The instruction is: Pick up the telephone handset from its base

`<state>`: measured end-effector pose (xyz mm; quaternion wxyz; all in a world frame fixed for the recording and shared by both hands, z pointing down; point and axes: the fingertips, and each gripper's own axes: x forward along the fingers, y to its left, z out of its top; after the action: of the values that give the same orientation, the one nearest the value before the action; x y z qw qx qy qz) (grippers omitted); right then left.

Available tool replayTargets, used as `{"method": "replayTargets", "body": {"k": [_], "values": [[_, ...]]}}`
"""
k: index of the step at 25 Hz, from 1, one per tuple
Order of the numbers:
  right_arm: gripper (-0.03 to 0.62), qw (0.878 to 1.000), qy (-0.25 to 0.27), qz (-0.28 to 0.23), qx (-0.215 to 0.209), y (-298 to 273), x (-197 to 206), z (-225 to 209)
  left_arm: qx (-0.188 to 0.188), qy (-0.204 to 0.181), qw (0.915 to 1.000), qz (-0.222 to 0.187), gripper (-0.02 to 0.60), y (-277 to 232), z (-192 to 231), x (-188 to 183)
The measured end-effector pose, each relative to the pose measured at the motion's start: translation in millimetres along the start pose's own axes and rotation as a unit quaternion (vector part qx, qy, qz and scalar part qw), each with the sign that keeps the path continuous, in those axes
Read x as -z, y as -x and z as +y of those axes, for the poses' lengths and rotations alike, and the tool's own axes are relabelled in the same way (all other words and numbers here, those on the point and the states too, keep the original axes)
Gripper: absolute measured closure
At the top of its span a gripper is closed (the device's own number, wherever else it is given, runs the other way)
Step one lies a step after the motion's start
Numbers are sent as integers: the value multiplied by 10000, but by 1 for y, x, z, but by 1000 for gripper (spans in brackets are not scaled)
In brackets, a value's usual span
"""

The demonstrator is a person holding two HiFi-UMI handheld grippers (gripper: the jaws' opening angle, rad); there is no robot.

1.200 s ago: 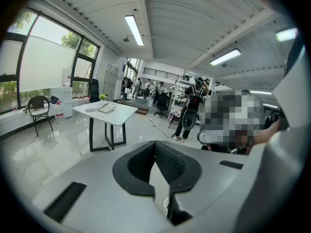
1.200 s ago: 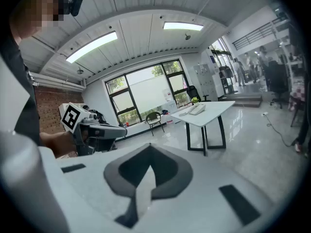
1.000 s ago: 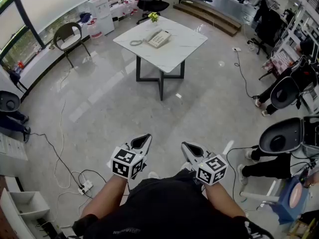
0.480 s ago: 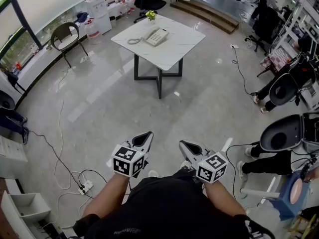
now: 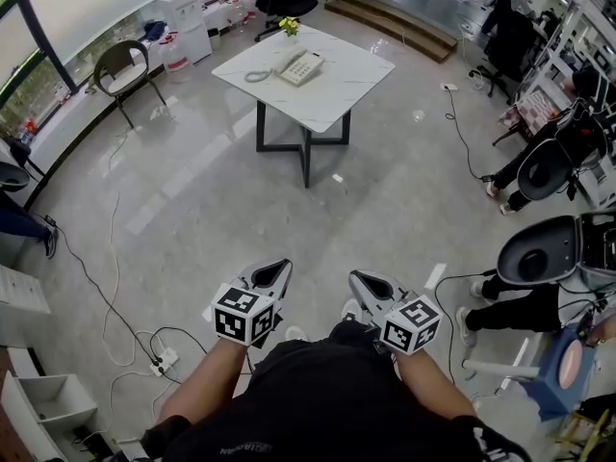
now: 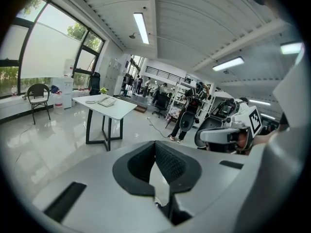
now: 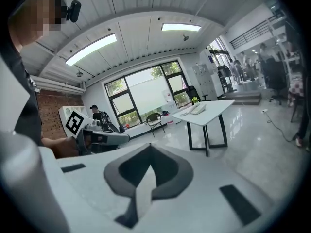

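At the far left a dark chair [image 5: 125, 65] stands by the windows, and nearer, a white power strip [image 5: 164, 361] lies on the floor among loose cables.

The left hand-held gripper [image 5: 279, 267] is held low in front of the person, over the floor. Its jaws are closed together with nothing between them, as the left gripper view shows [image 6: 155, 142]. The left marker cube [image 5: 243, 316] bears only black-and-white square codes, no letters.

Far ahead, well apart from both hand-held grippers, a white square tabletop [image 5: 342, 83] on dark legs carries the telephone [image 5: 302, 67]. The handset [image 5: 291, 62] lies in its cradle on the base's left side, with its long axis running diagonally from near-left to far-right. A coiled cord [image 5: 257, 77] curls to the left of the base, and a small plant [image 5: 289, 27] sits at the far corner. Any print on the telephone is too small to read.

The right hand-held gripper [image 5: 358, 279] is level with the left one, its jaws likewise closed and empty [image 7: 149, 146]. The right marker cube [image 5: 410, 325] shows square codes only.
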<state>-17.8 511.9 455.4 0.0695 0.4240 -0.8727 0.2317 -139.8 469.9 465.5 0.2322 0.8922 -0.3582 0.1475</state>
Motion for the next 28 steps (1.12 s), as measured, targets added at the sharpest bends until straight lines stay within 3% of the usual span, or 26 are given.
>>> {"method": "replayTargets", "body": {"k": [6,15,28], "values": [[594,10000,-70,54,1,-1,-2,-4,-126,-242,9995,-132,578,-2,0,-6],[594,9998,-138,146,-7,-24,-4,-31,-216,-128,9996,-123,578,-25,18,-8],[595,9997,-56,-209,-146,-86,-87,-105,-324,-317,9989,-121,578,-98,61,-86]]}}
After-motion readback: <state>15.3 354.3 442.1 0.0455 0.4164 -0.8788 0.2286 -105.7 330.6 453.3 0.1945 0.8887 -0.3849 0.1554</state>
